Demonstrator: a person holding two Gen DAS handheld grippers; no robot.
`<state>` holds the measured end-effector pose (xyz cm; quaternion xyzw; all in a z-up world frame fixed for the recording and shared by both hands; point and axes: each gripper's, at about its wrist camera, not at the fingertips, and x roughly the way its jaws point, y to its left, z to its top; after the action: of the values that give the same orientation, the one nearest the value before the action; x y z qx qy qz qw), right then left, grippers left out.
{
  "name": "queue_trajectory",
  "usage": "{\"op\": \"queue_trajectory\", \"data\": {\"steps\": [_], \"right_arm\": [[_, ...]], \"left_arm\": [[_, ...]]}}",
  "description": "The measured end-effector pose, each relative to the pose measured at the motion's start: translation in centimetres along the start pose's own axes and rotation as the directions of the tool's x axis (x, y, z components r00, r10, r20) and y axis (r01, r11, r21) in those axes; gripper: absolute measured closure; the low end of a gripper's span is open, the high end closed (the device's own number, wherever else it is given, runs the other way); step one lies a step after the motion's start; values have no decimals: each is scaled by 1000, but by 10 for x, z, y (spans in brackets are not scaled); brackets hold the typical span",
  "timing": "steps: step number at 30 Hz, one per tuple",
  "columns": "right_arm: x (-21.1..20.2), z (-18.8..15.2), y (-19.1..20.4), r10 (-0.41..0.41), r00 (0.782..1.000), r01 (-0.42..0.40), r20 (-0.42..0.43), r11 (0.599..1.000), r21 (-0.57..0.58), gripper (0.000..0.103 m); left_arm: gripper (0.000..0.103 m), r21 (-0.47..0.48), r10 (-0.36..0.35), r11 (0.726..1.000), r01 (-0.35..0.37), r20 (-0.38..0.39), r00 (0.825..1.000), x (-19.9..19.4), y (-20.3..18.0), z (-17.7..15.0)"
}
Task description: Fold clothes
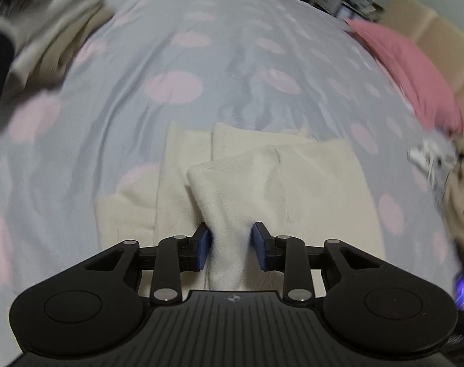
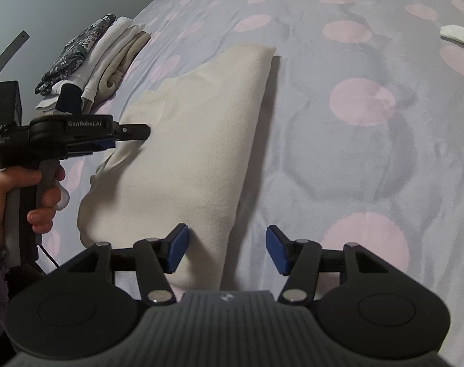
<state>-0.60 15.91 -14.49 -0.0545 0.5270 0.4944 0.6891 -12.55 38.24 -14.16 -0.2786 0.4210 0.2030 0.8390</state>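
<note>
A cream knit garment (image 1: 293, 183) lies folded on the grey bedspread with pink dots (image 1: 170, 46). In the left wrist view my left gripper (image 1: 232, 244) is shut on a bunched ridge of its near edge, and both blue pads (image 1: 203, 246) press into the cloth. The right wrist view shows the same garment (image 2: 195, 128) as a long flat panel. There the left gripper (image 2: 134, 134), held by a hand (image 2: 33, 189), pinches its left side. My right gripper (image 2: 227, 250) stands open over the garment's near right corner. Its left pad (image 2: 178, 249) is at the cloth, its right pad over bare bedspread.
A stack of folded clothes (image 2: 88, 61) sits at the far left of the bed, blurred in the left wrist view (image 1: 48, 39). A pink cloth (image 1: 409, 70) lies at the far right by a beige box (image 1: 431, 27). Small white items (image 2: 458, 33) lie far right.
</note>
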Motion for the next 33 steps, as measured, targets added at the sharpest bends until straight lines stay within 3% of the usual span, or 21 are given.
{"op": "queue_trajectory", "data": {"steps": [2, 7, 13, 21, 33], "right_arm": [[2, 0, 2, 6, 1000, -6, 4, 1000, -3, 42], [6, -1, 5, 7, 1000, -7, 6, 1000, -11, 39], [5, 0, 7, -5, 1000, 5, 10, 1000, -19, 35], [6, -1, 10, -10, 1000, 10, 2, 999, -39, 35], [4, -2, 12, -12, 1000, 13, 12, 999, -48, 35]], "left_arm": [[75, -3, -2, 1000, 2, 0, 1000, 0, 1, 0], [92, 111, 60, 992, -62, 25, 998, -5, -21, -4], [94, 118, 66, 990, -73, 60, 996, -18, -27, -3], [95, 252, 79, 961, -113, 140, 987, -41, -55, -3], [95, 210, 51, 974, -83, 155, 987, -59, -48, 1]]}}
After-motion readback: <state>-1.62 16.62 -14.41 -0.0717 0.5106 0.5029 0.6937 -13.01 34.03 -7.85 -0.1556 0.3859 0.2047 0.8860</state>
